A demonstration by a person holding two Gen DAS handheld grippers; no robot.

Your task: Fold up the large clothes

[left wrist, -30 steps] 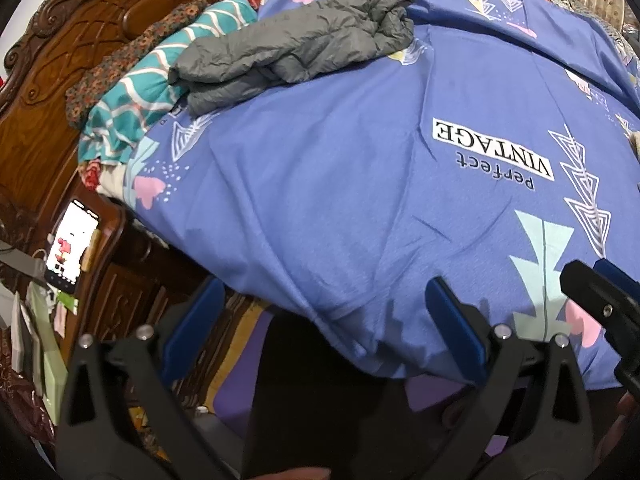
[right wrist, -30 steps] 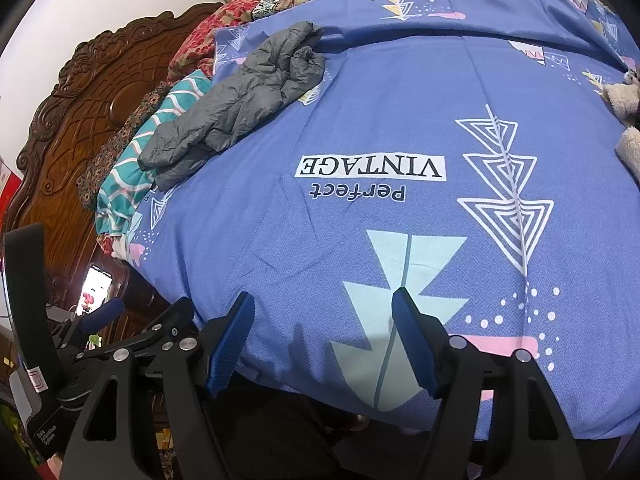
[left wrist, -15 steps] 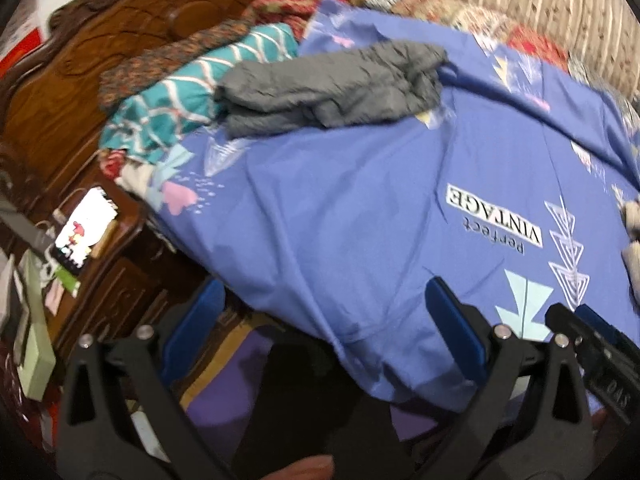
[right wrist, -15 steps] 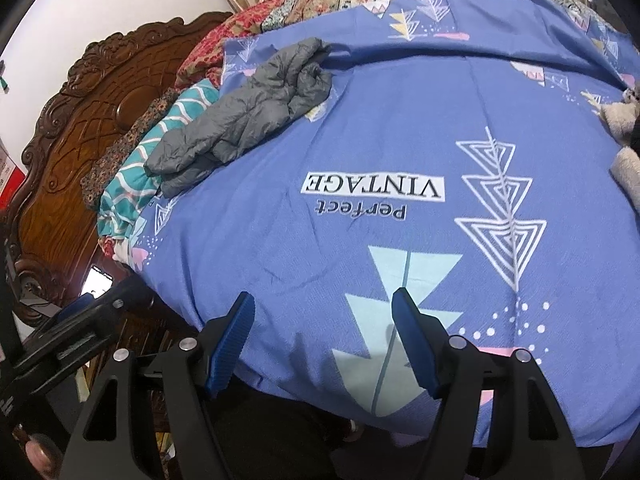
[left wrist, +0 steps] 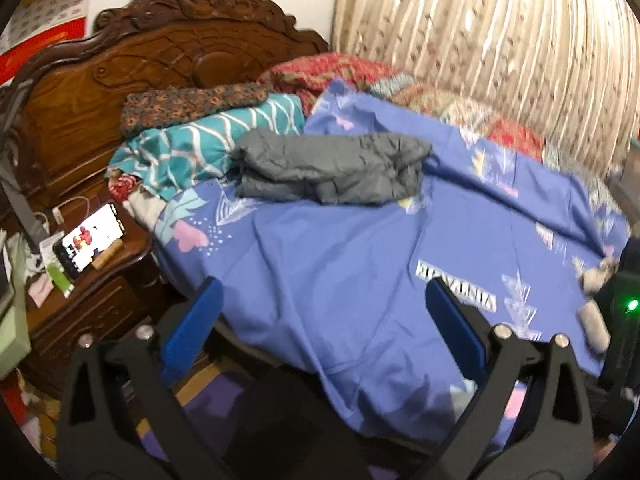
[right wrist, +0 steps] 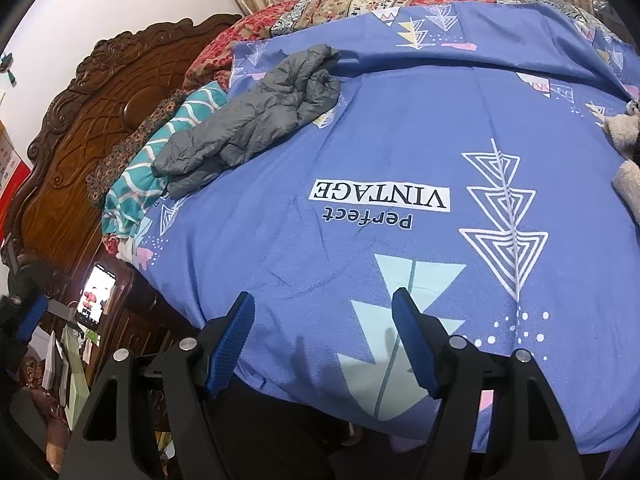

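Observation:
A grey padded jacket (left wrist: 328, 170) lies crumpled on the blue printed bedspread (left wrist: 340, 264) near the headboard; it also shows in the right wrist view (right wrist: 252, 120) at the upper left of the bedspread (right wrist: 400, 140). My left gripper (left wrist: 320, 300) is open and empty, held at the bed's near edge, well short of the jacket. My right gripper (right wrist: 322, 320) is open and empty, over the near edge of the bedspread, far from the jacket.
A carved wooden headboard (left wrist: 160, 52) stands left. A teal patterned pillow (left wrist: 208, 140) lies beside the jacket. A nightstand (left wrist: 92, 276) holds a lit phone (left wrist: 90, 246). Curtains (left wrist: 480, 40) hang behind. A plush toy (right wrist: 628, 160) lies at the right.
My left gripper has tilted up and swung left, bringing the headboard, curtains and nightstand into view. My right gripper has shifted slightly. Both stay open; the jacket has not moved.

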